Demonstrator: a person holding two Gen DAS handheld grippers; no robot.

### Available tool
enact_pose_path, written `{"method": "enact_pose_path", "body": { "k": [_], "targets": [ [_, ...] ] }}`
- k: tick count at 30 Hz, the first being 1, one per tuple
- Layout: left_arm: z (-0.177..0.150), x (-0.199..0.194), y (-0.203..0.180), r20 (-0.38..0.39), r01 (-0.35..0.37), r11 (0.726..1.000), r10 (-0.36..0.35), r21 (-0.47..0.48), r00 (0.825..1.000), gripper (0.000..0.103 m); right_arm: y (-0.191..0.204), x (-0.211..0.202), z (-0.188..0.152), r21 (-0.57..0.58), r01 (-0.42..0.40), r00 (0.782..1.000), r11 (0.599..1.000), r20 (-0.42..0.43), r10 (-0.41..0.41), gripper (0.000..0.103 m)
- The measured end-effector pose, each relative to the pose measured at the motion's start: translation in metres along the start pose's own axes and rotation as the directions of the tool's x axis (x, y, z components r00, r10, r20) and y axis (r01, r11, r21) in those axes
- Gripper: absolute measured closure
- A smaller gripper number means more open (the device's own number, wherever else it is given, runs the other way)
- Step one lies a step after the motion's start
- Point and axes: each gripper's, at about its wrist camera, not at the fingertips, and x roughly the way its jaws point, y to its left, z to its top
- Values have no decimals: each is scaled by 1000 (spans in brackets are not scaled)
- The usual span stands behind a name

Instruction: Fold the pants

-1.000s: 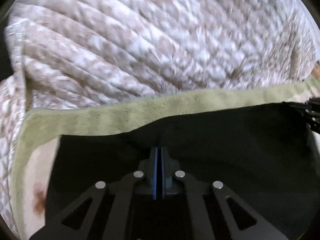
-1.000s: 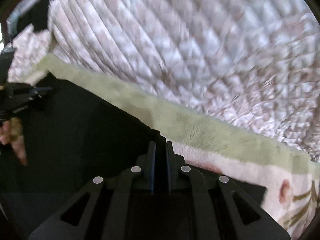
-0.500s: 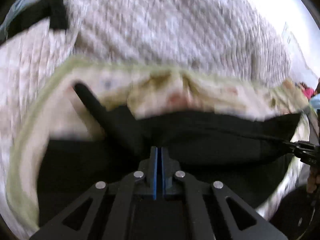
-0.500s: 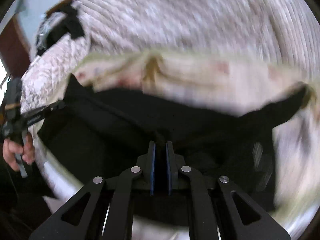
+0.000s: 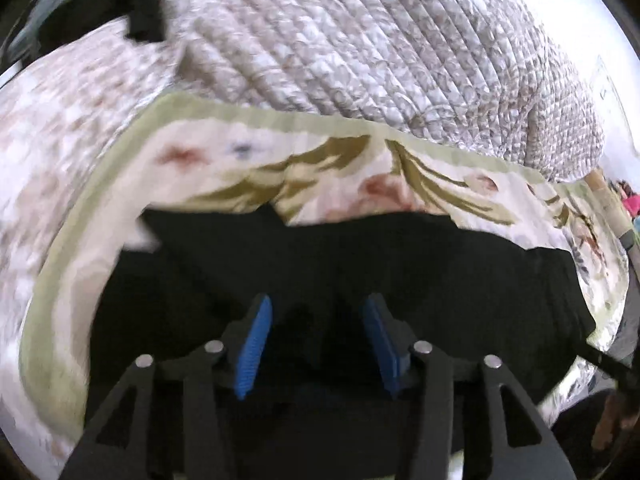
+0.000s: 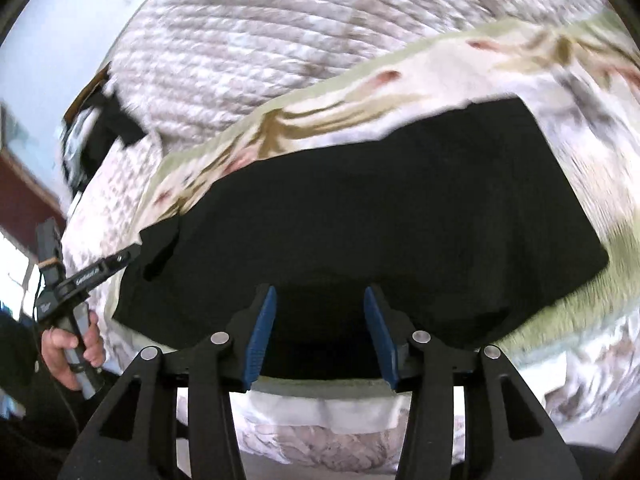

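Left tool: jaws just opened, nothing pinched, black pants beneath.
Right tool: jaws just opened, empty, pants ahead.
Blanket: floral, under pants.

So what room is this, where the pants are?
Probably a bedroom. The black pants lie on a flowery blanket spread over a quilt, which looks like a bed, with a wall behind.

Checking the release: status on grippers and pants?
Left gripper and right gripper open, jaws just opened, pads clear. Black pants lying on floral blanket. Nothing in the way.
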Motion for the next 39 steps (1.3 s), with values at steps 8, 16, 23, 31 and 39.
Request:
{"method": "enact_pose_path", "body": {
  "k": [8,16,23,31,39],
  "targets": [
    [23,81,-7,-88,-192,981,194,37,977,85,-41,-16,-4,173,70,994,982,66,-82,56],
    [-7,-8,29,133,-160,980,175,-119,976,100,-70,-18,-4,300,52,992,952,93,-84,56],
    [-66,-55,87,119,-145,955,180,-259,976,100,-65,-23,-11,329,56,989,943,112,-98,56],
    [-82,-54,107,98,-47,929,89,-367,991,91,-66,-24,-13,345,74,988,936,99,-115,56],
    [-90,-39,112,74,15,907,18,-422,997,71,-74,-22,-15,366,84,986,927,106,-131,56]
  ]
}}
